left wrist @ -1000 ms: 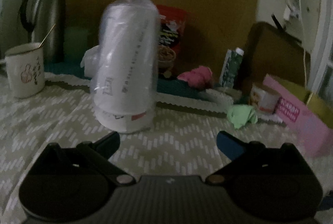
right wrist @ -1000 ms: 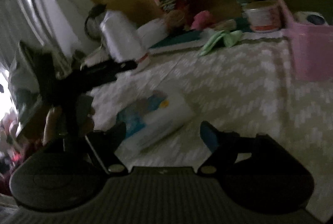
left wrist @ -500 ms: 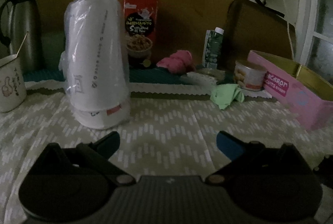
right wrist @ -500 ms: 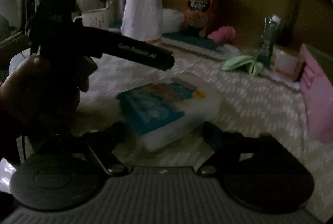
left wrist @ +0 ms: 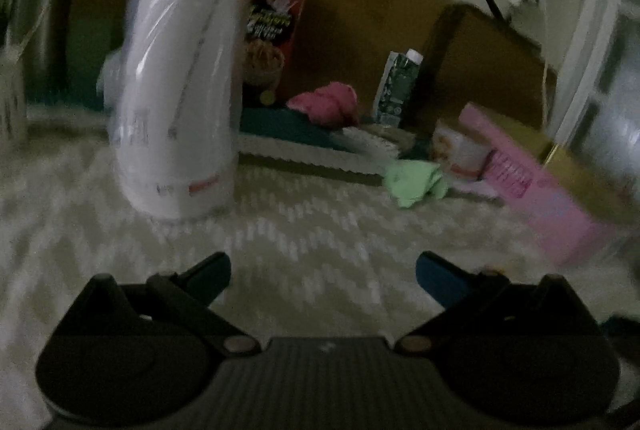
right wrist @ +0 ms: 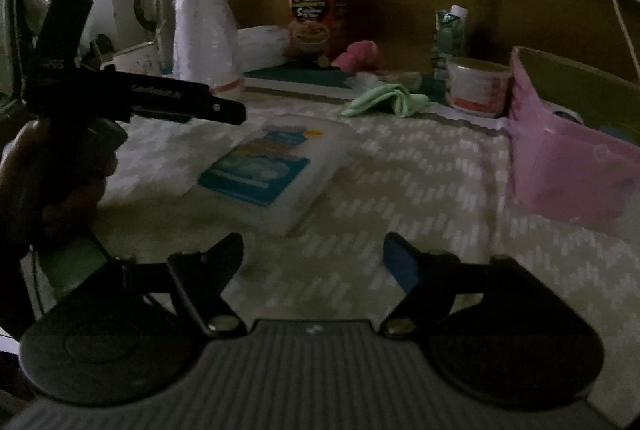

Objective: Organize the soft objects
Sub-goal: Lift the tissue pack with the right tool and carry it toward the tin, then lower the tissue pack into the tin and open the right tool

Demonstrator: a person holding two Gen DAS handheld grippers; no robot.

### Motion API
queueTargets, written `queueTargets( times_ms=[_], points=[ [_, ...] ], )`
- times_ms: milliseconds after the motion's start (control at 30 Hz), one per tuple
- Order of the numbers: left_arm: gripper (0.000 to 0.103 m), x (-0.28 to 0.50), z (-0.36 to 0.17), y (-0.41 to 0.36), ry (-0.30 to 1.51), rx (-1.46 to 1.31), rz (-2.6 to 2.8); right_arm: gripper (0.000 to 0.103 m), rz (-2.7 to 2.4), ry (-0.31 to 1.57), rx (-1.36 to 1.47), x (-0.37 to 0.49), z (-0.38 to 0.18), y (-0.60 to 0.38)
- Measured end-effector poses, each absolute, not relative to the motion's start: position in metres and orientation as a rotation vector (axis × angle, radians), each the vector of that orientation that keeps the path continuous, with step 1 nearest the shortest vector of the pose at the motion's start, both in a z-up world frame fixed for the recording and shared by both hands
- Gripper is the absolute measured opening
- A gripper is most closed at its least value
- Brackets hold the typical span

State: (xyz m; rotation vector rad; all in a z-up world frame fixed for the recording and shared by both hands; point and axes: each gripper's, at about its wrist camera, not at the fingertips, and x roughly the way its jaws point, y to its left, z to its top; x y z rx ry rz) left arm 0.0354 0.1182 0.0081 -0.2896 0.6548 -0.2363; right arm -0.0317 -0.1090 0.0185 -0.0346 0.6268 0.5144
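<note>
A green cloth (left wrist: 416, 182) lies crumpled on the patterned tablecloth, also in the right wrist view (right wrist: 384, 100). A pink soft bundle (left wrist: 326, 101) sits on a teal mat at the back, also in the right wrist view (right wrist: 358, 54). A blue-and-white soft pack (right wrist: 276, 166) lies flat mid-table. A pink box (right wrist: 572, 150) stands open at the right, also in the left wrist view (left wrist: 536, 182). My left gripper (left wrist: 322, 272) is open and empty above the cloth. My right gripper (right wrist: 314, 254) is open and empty, just short of the pack.
A wrapped stack of white cups (left wrist: 180, 78) stands left of centre. A red cereal box (right wrist: 318, 10), a green carton (right wrist: 448, 30), a round tub (right wrist: 478, 86), a steel kettle (right wrist: 160, 2) and a mug (left wrist: 10, 94) line the back. The left gripper's body (right wrist: 132, 98) reaches in.
The left wrist view has tilted and blurred, with the cups now nearer. The right gripper has pulled back a little, so the pack sits farther ahead. Both stay open.
</note>
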Motion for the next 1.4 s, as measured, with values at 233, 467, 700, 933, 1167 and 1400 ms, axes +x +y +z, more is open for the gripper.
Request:
queueTargets(
  times_ms=[233, 467, 700, 933, 1167, 1400],
  points=[
    [0.087, 0.017, 0.026, 0.09, 0.645, -0.37, -0.365, 0.087, 0.55, 0.601, -0.088, -0.028, 0.022, -0.086],
    [0.056, 0.02, 0.008, 0.05, 0.769, -0.356, -0.408, 0.067, 0.576, 0.633, -0.046, -0.009, 0.017, -0.078],
    [0.055, 0.005, 0.057, 0.02, 0.605, -0.266, -0.455, 0.054, 0.521, 0.436, -0.04, -0.037, 0.031, -0.093],
    [0.055, 0.045, 0.102, -0.067, 0.55, -0.159, -0.589, 0.054, 0.329, 0.234, -0.072, -0.044, 0.056, -0.139],
    [0.091, 0.082, 0.091, -0.153, 0.544, -0.063, -0.561, 0.055, 0.116, 0.269, 0.009, -0.011, 0.061, -0.219],
    [0.093, 0.079, 0.079, -0.155, 0.538, -0.06, -0.503, 0.064, -0.133, 0.343, 0.103, 0.027, 0.038, -0.285]
  ],
)
